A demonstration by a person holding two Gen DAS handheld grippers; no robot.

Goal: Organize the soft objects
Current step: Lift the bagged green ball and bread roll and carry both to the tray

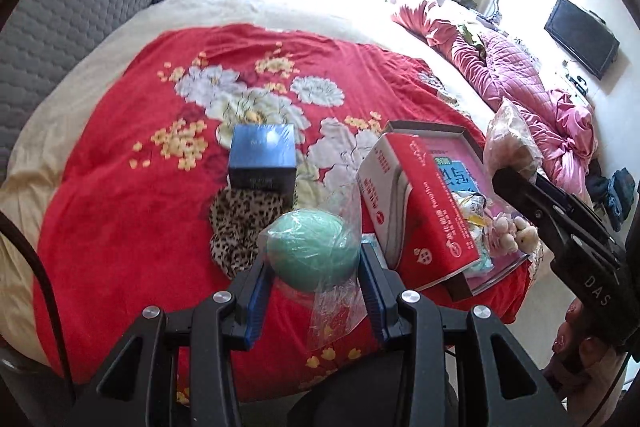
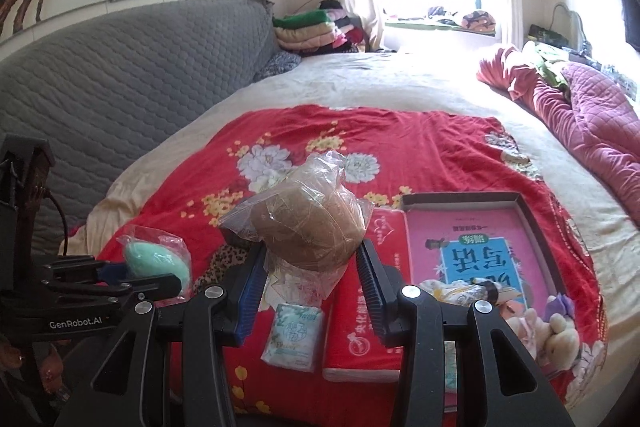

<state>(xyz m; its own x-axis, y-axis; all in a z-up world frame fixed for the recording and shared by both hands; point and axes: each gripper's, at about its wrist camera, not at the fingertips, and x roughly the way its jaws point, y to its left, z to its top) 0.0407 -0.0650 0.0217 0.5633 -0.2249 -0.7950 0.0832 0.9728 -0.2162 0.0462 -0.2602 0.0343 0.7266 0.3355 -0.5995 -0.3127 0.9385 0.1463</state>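
Observation:
My left gripper [image 1: 314,261] is shut on a mint-green soft ball in a clear plastic bag [image 1: 312,249], held above the red floral blanket; it also shows in the right wrist view [image 2: 154,261]. My right gripper [image 2: 312,263] is shut on a brown soft ball in a clear bag [image 2: 310,223], which shows in the left wrist view [image 1: 510,139] at the right. A shallow box [image 2: 532,215] with a pink book lies on the blanket, with a small plush toy [image 2: 552,331] at its near corner.
A red box [image 1: 416,203] leans on the shallow box. A blue box [image 1: 262,155] sits on a leopard-print cloth [image 1: 240,227]. A small tissue pack [image 2: 294,331] lies below my right gripper. A pink quilt [image 2: 580,115] lies at right and a grey headboard [image 2: 120,87] at left.

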